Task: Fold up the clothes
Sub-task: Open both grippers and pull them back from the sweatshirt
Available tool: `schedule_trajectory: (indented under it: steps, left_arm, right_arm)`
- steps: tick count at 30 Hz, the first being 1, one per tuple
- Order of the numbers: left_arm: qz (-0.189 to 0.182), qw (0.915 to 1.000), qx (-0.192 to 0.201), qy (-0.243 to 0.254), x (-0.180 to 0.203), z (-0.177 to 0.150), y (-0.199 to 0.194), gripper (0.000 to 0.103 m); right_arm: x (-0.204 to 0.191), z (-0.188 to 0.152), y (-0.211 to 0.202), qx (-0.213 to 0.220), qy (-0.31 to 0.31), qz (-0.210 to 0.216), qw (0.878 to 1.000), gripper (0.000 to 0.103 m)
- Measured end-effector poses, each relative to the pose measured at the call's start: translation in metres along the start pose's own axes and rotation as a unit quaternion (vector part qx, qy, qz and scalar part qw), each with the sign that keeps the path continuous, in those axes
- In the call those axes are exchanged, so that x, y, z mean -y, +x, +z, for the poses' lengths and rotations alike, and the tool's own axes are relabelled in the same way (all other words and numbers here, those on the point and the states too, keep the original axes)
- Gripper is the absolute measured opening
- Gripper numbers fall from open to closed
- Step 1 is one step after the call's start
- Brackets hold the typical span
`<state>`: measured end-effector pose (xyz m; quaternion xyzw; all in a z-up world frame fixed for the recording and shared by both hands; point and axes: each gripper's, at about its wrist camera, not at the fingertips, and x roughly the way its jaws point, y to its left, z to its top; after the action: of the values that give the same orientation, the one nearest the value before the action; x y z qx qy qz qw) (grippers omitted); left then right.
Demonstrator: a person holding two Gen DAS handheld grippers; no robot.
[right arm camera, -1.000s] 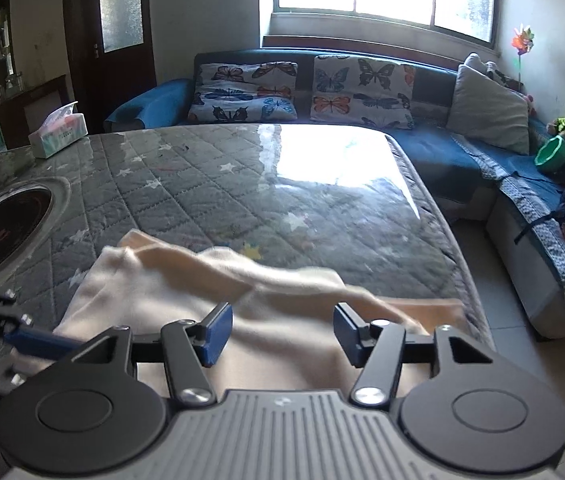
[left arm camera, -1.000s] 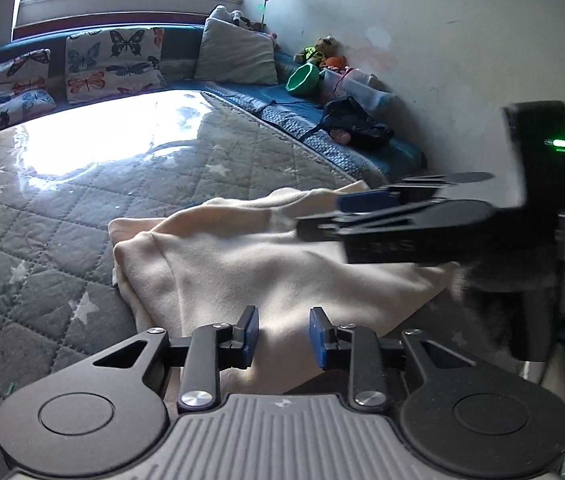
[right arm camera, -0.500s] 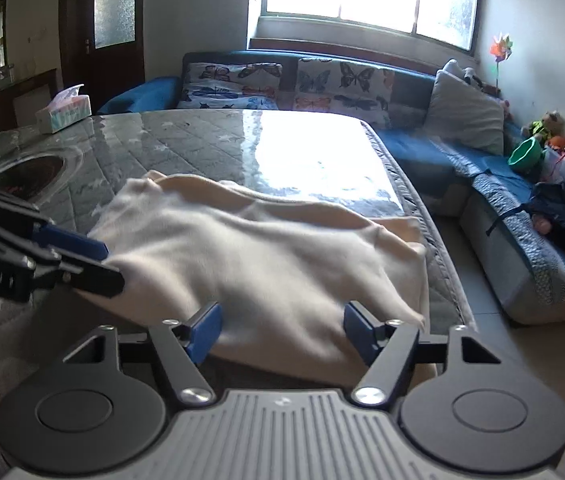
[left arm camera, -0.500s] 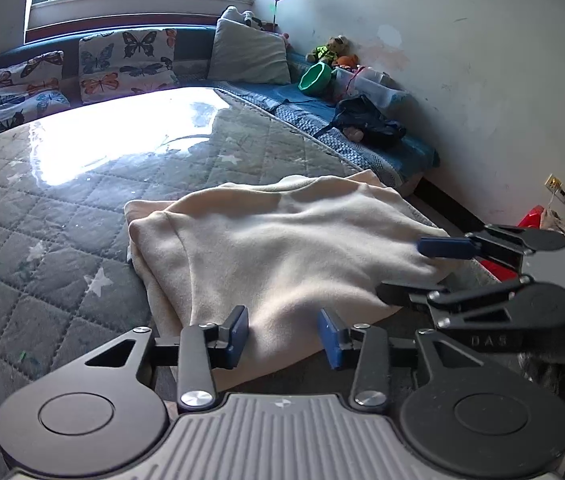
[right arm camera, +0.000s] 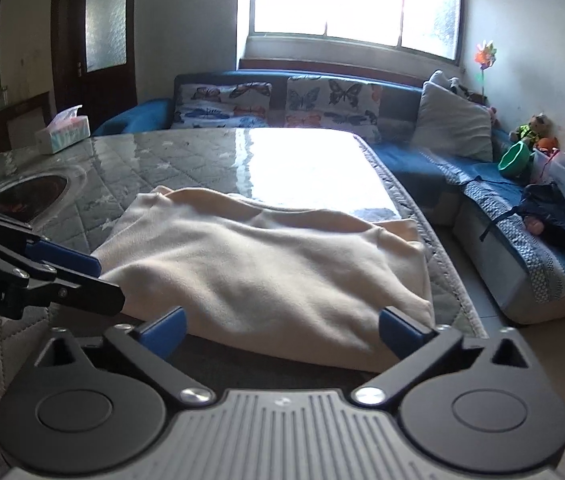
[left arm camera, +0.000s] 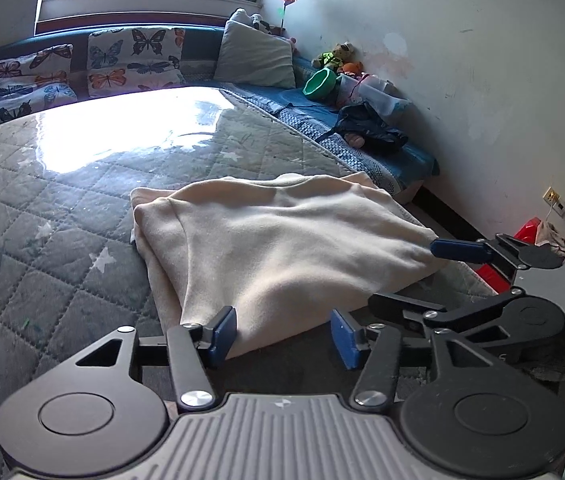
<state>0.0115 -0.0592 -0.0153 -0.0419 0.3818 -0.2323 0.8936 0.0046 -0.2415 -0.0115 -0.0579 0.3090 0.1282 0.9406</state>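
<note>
A cream garment (left arm camera: 282, 248) lies folded in a thick rectangle on the quilted grey table cover (left arm camera: 62, 240), near the table's right edge. My left gripper (left arm camera: 282, 334) sits low at the garment's near edge. Its jaws are opening, and the hem lies just ahead of the blue pads (left arm camera: 222, 330) without being pressed. My right gripper (right arm camera: 282, 328) faces the garment (right arm camera: 274, 268) from its near right side. Its jaws are opening very wide and span the cloth's edge without gripping. Each gripper shows in the other's view: the right gripper (left arm camera: 422, 280) and the left gripper (right arm camera: 104, 284).
A round dark inset (right arm camera: 22, 196) sits in the table at the left, with a tissue box (right arm camera: 64, 134) behind it. A blue sofa with butterfly cushions (right arm camera: 322, 100) runs behind and to the right, bearing a green bowl (left arm camera: 320, 84) and dark clothing (left arm camera: 370, 128). The table edge (right arm camera: 442, 248) drops to the floor.
Both grippers have let go of the cloth, drawn back to its near edge and opened wider. The right gripper swung off the garment to its right corner. The garment now lies flat.
</note>
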Motion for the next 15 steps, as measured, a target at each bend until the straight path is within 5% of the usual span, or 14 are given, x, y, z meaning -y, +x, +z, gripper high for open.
schedule_trajectory:
  steps: [11, 15]
  left_arm:
    - [0.018, 0.9996, 0.02, 0.008, 0.007, -0.01, -0.014, 0.099]
    - [0.027, 0.9993, 0.024, 0.007, 0.006, -0.015, -0.02, 0.103]
  right_arm:
    - [-0.005, -0.012, -0.011, 0.007, 0.022, 0.0, 1.0, 0.103]
    - [-0.009, -0.016, -0.017, 0.012, 0.027, 0.012, 0.999, 0.103]
